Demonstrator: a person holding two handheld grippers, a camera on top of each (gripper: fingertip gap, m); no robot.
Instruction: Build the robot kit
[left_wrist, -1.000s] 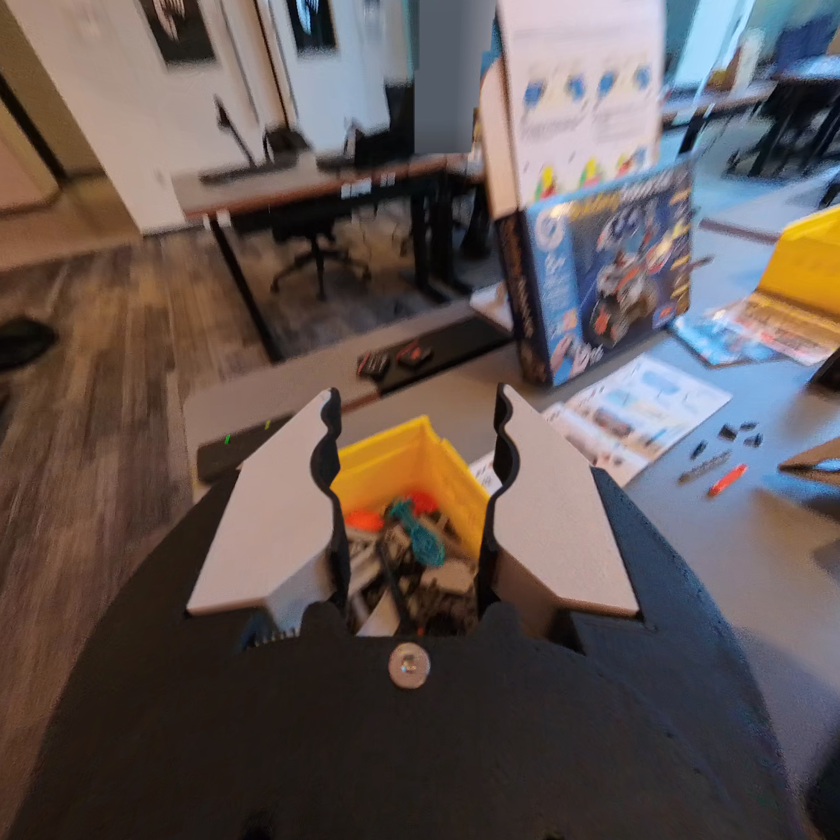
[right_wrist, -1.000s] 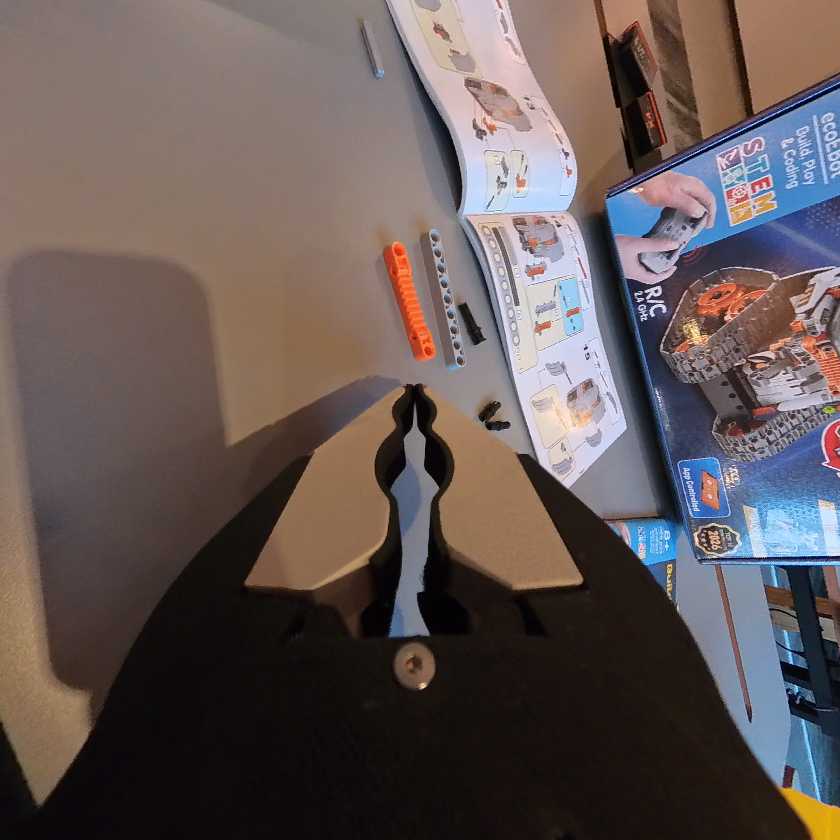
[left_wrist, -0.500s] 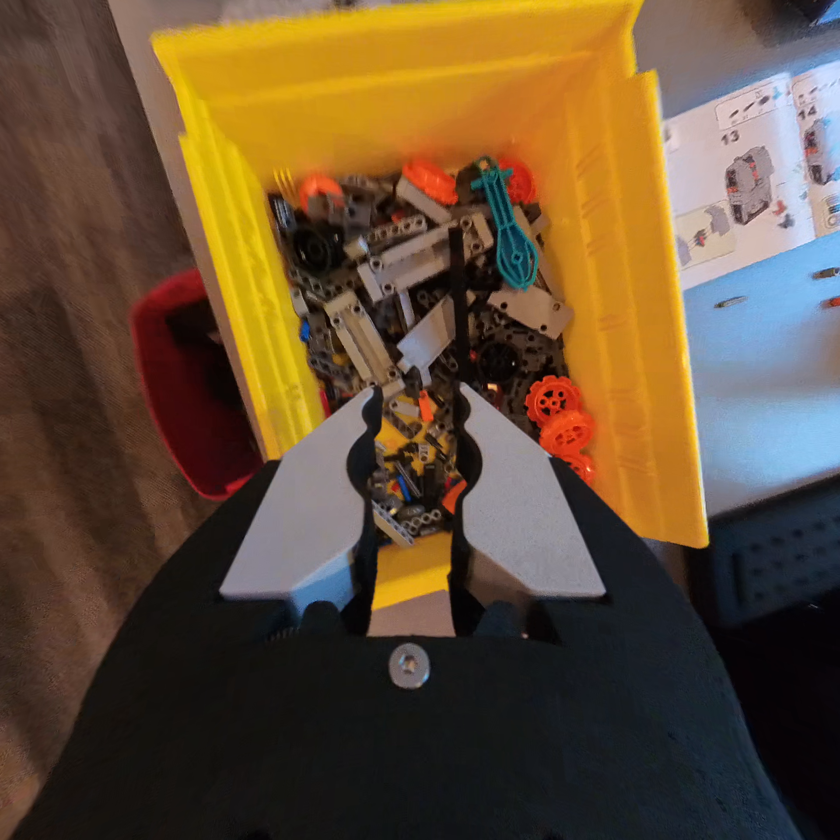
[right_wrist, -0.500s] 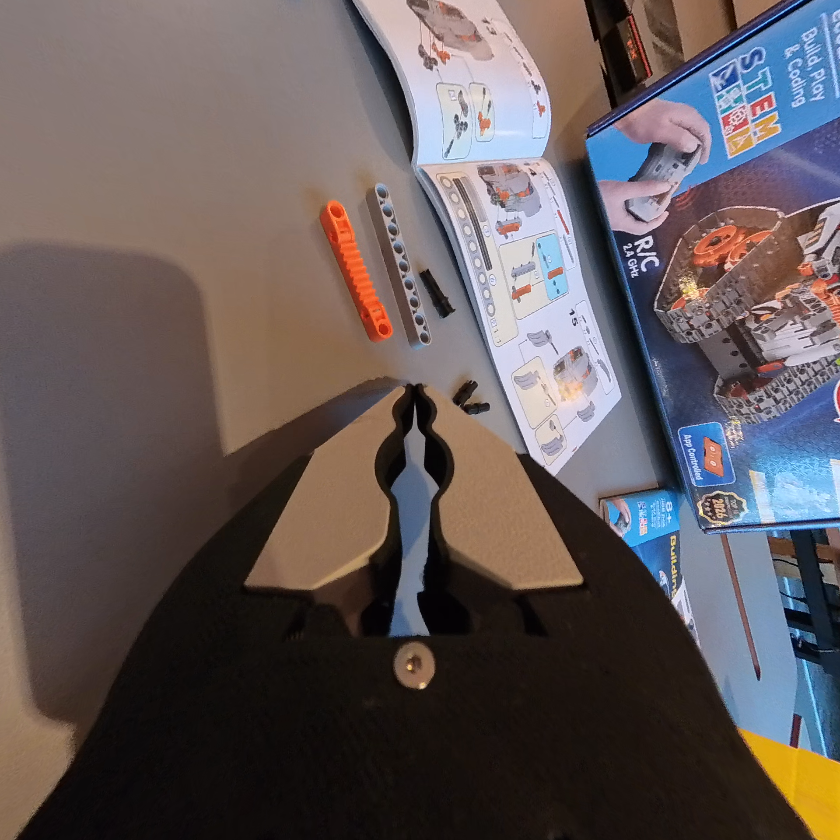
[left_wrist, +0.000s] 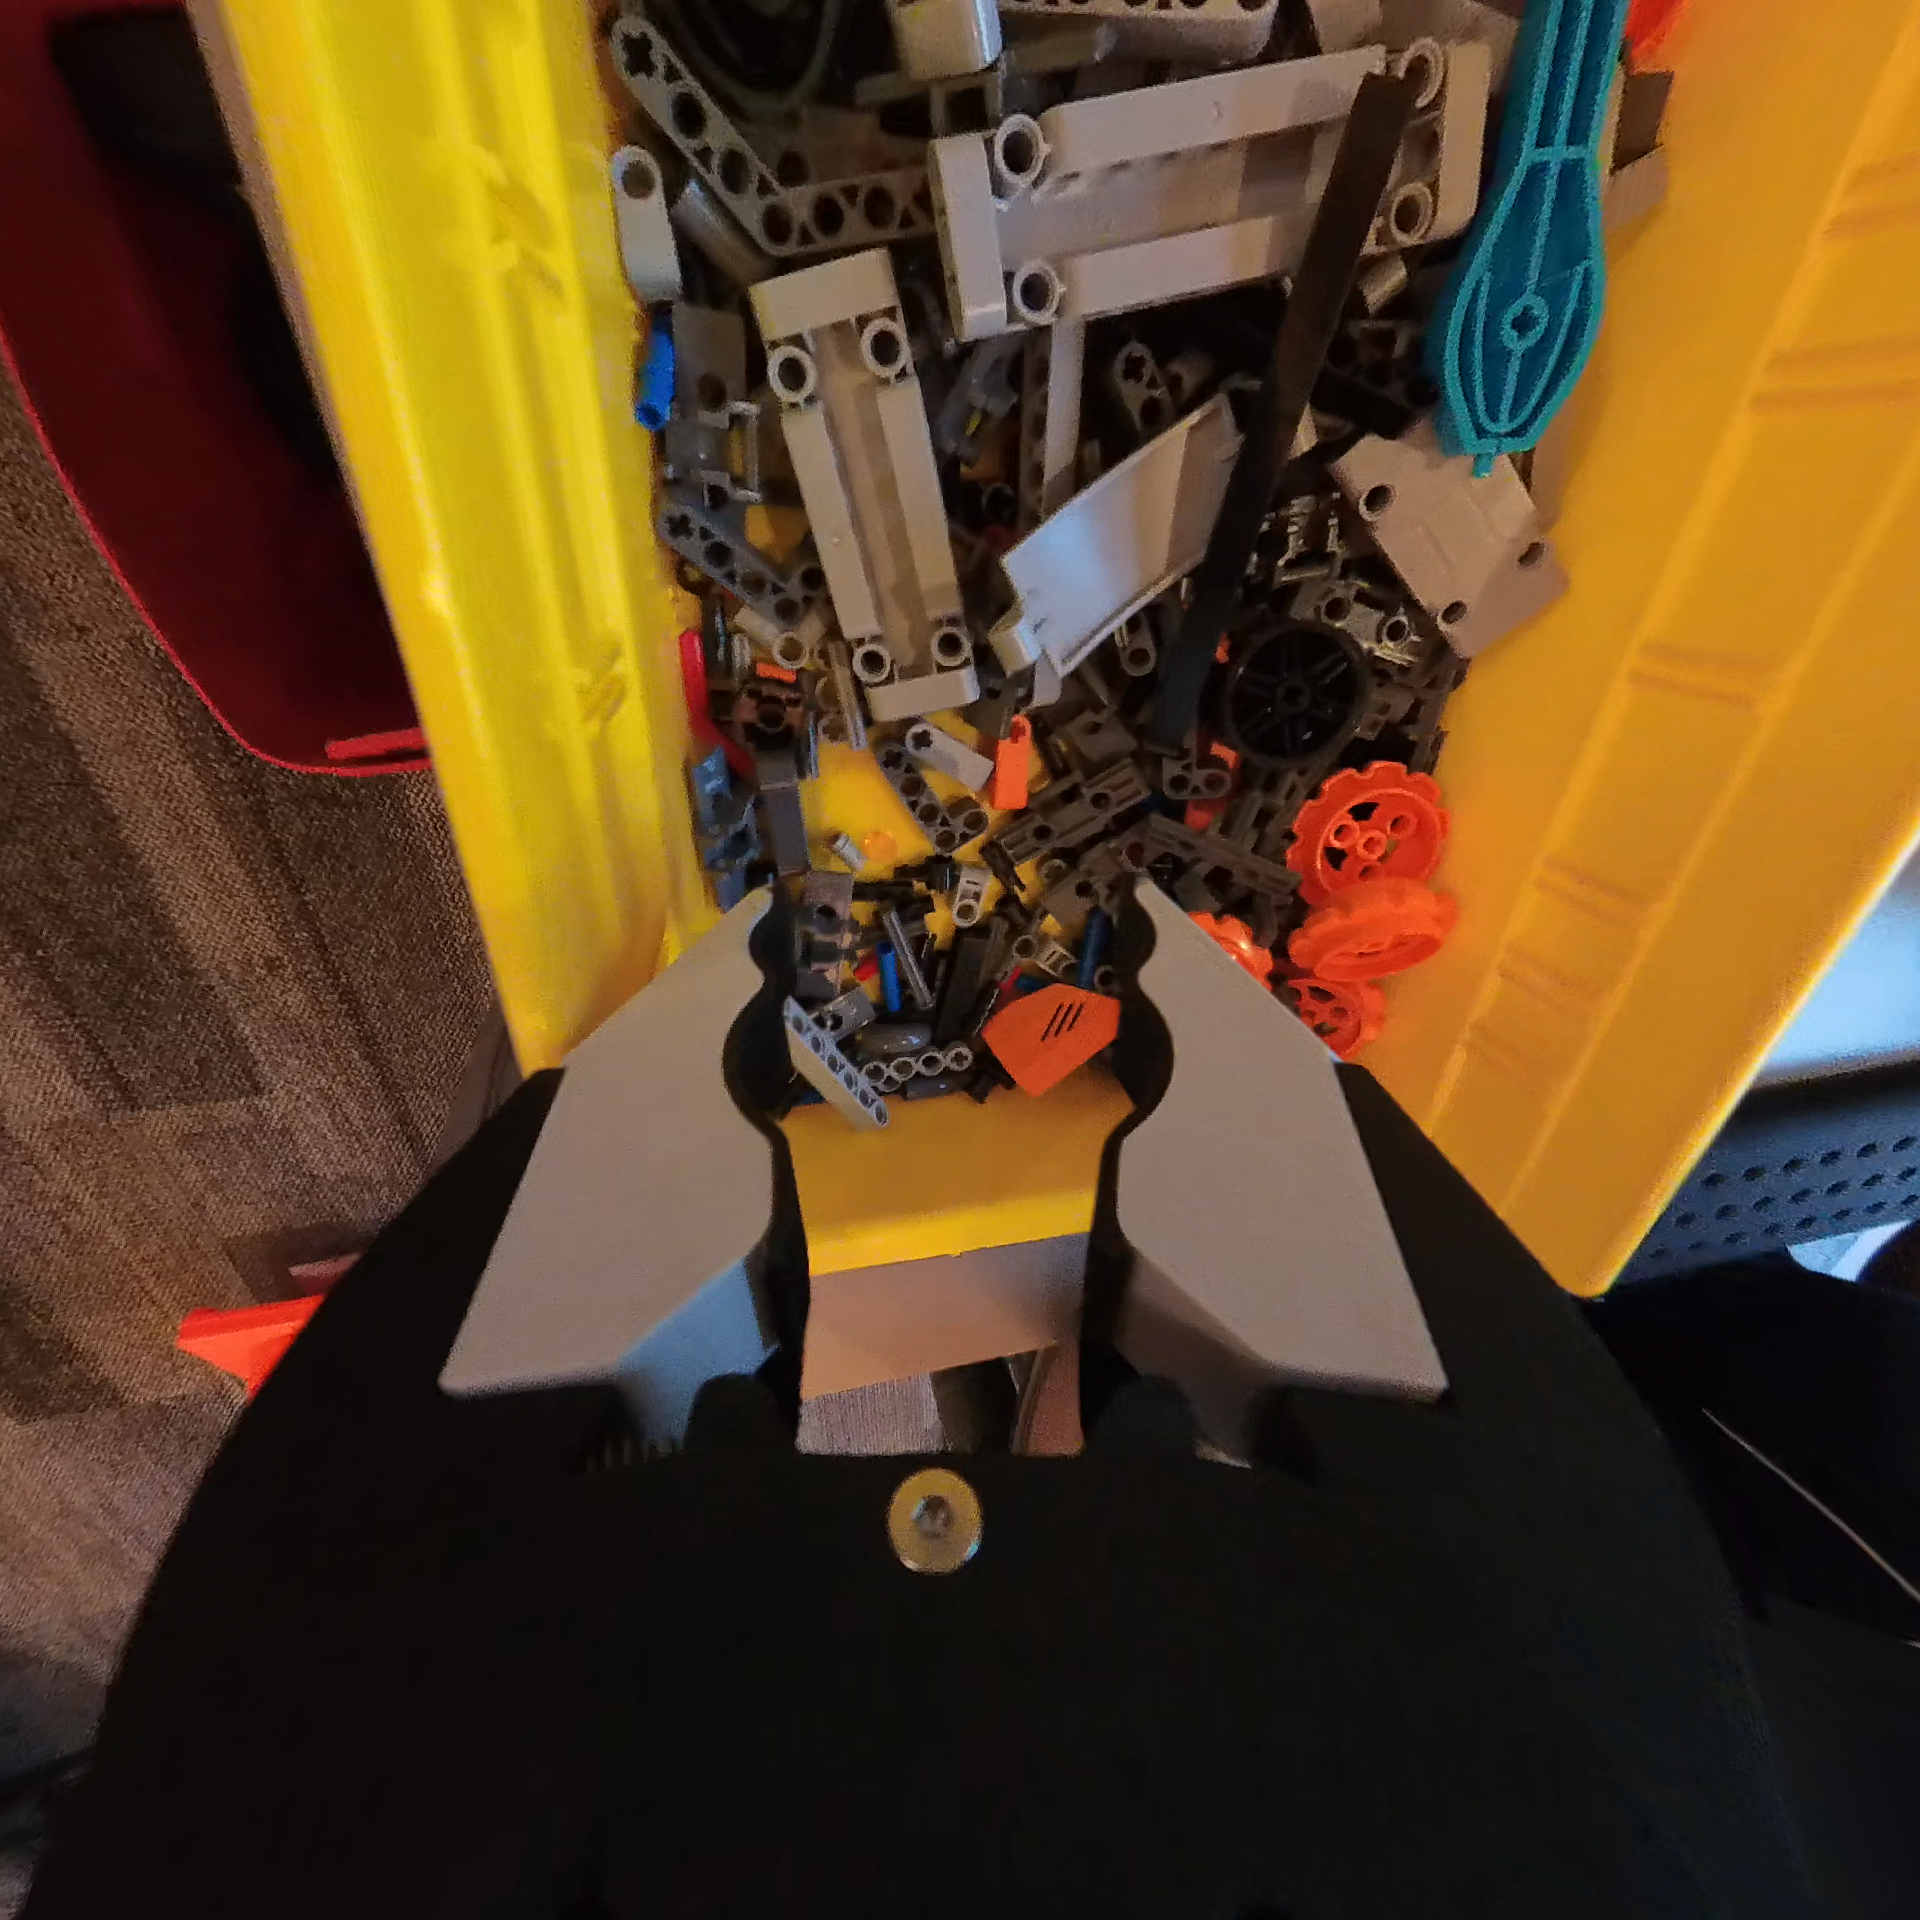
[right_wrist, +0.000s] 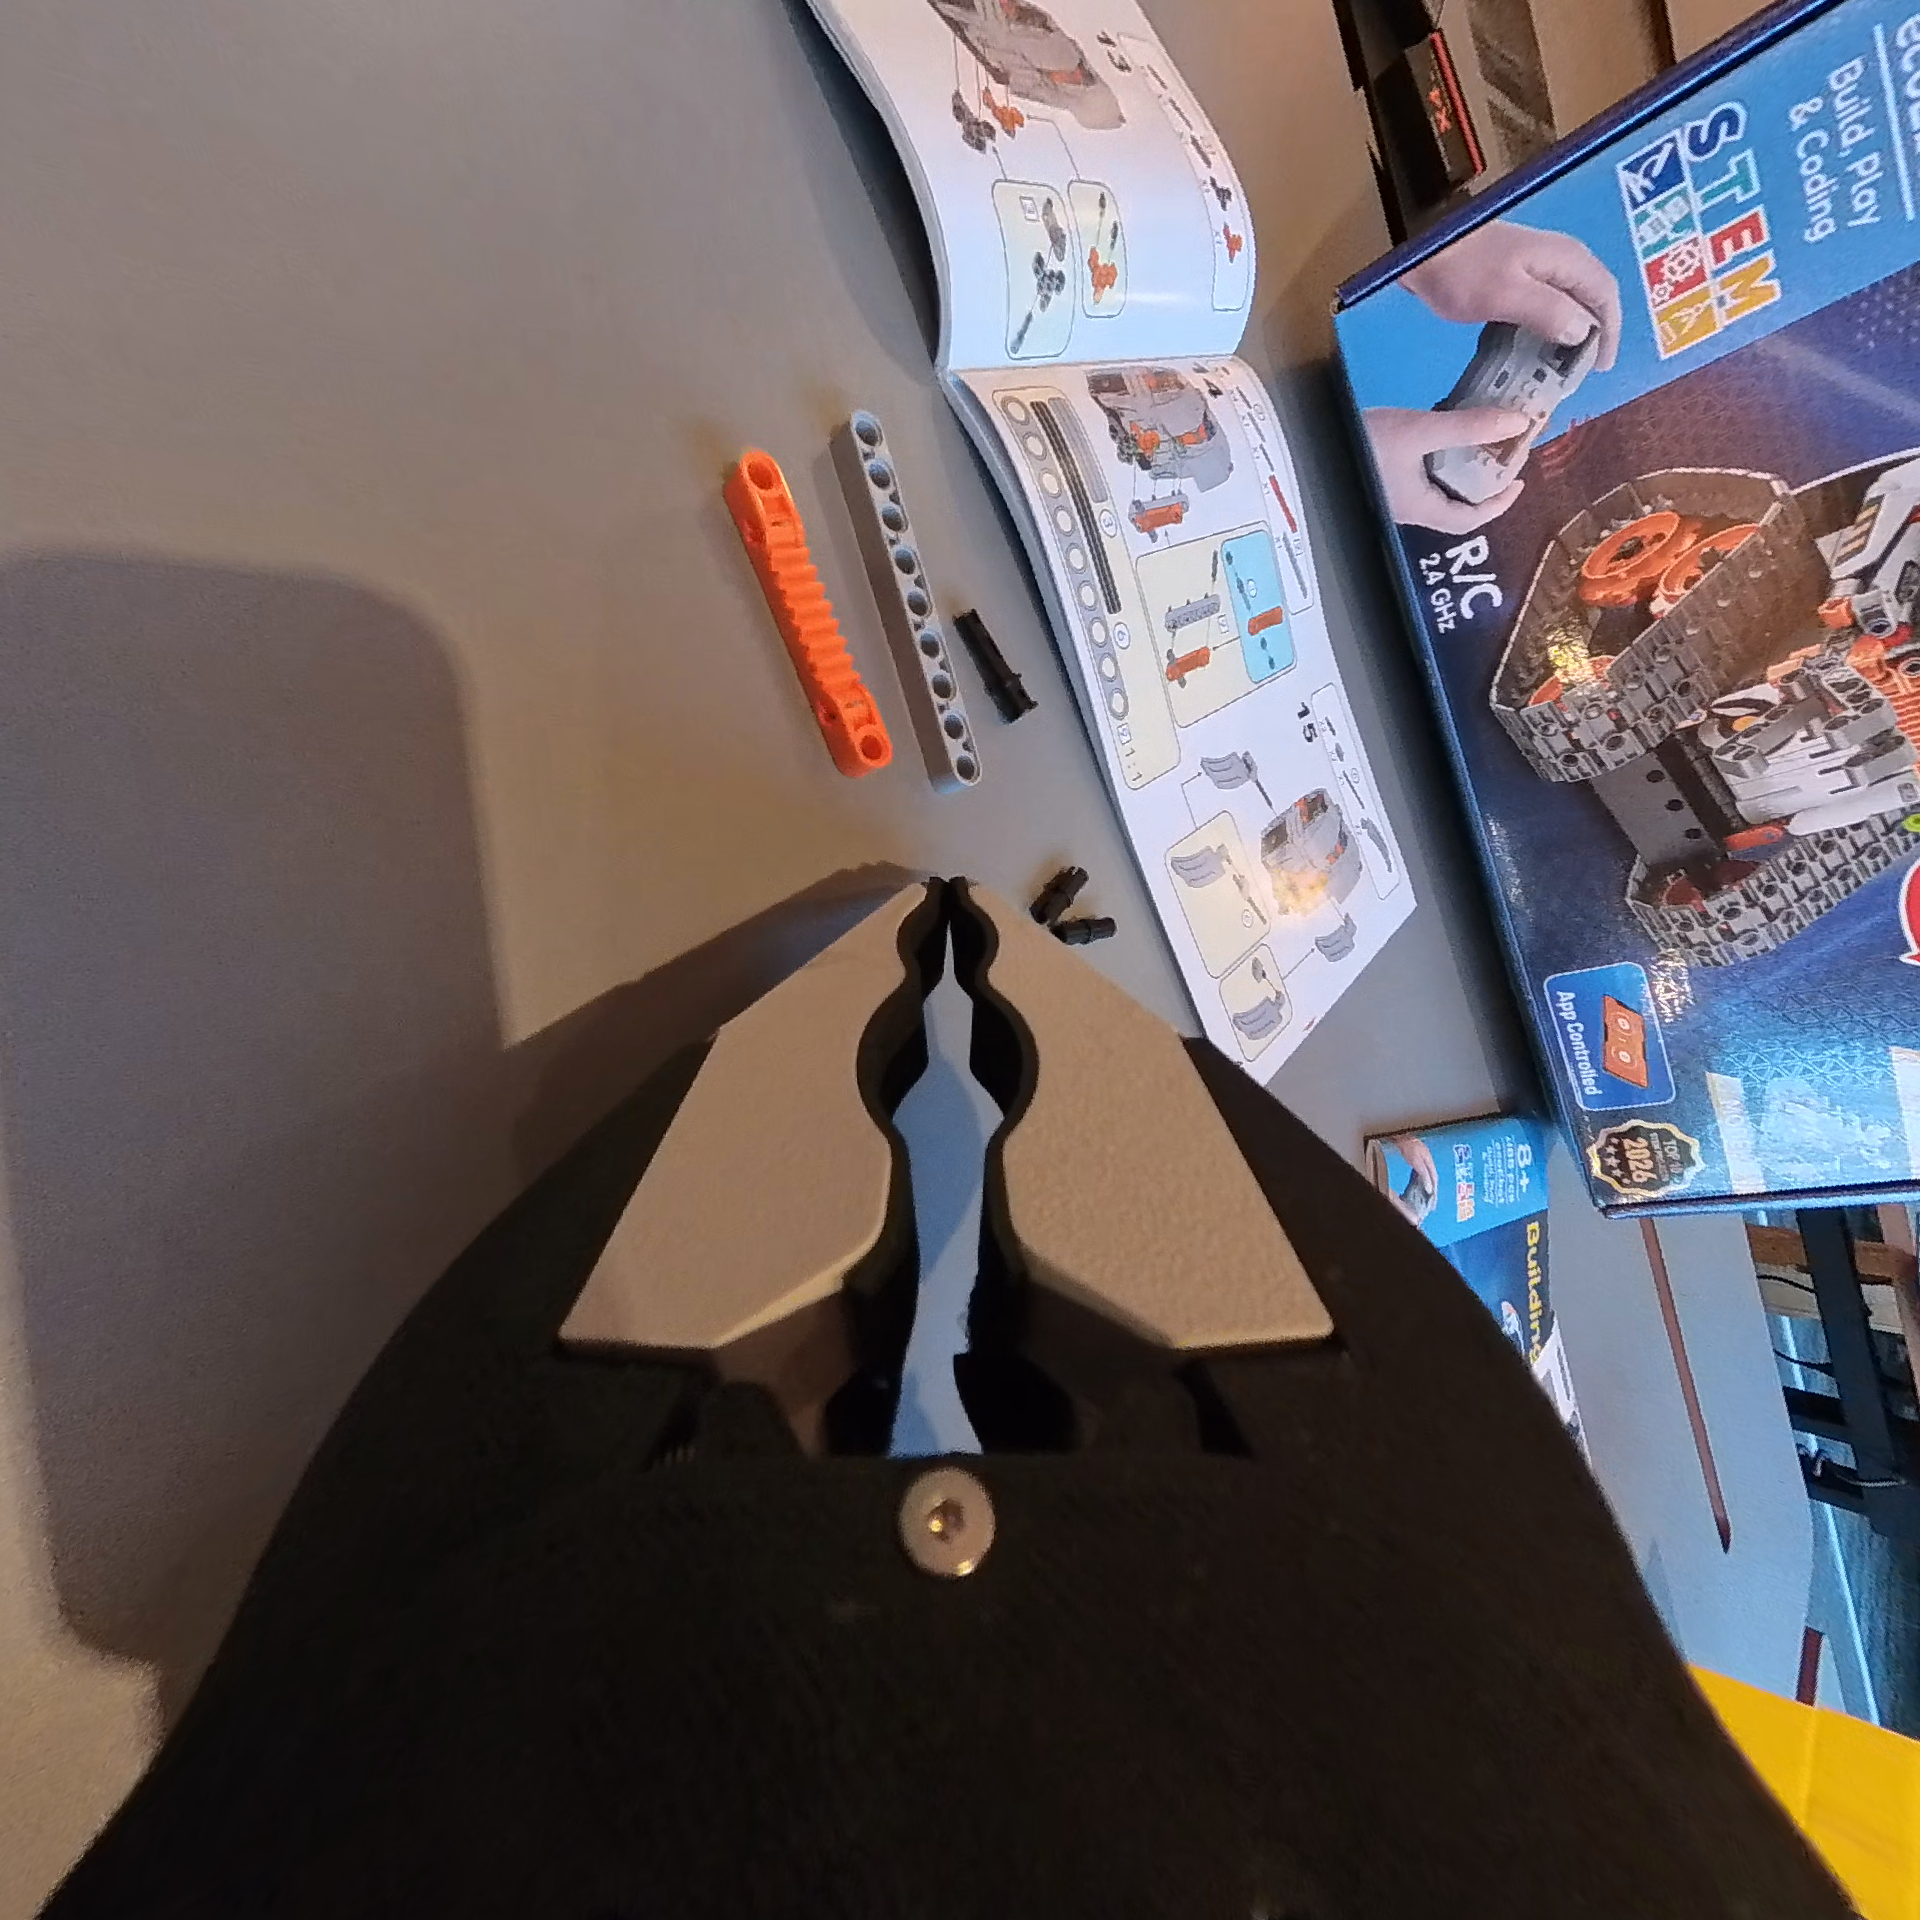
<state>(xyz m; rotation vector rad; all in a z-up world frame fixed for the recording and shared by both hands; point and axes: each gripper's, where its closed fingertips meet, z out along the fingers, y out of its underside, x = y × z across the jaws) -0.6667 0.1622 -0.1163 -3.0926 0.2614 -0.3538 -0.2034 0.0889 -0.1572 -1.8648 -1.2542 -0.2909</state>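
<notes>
- Left gripper (left_wrist: 951, 904) points down into the yellow bin (left_wrist: 468, 436), fingers spread apart over small parts; perhaps not touching them.
- Right gripper (right_wrist: 948, 883) hovers tilted over the table (right_wrist: 364, 312), tips together, empty, near two black pins (right_wrist: 1070, 909) beside the booklet (right_wrist: 1174, 582).

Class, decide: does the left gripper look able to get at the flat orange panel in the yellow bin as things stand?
Probably yes. The left gripper is open, and the orange panel lies uncovered atop the loose pieces between its fingers, near the yellow bin front.

My left gripper (left_wrist: 951, 904) has a broad matte black body, two pale grey wedge-shaped fingers (left_wrist: 644, 1164) with wavy black inner edges, and one silver screw (left_wrist: 933, 1523). My right gripper (right_wrist: 948, 883) looks identical, silver screw (right_wrist: 943, 1525) included.
</notes>
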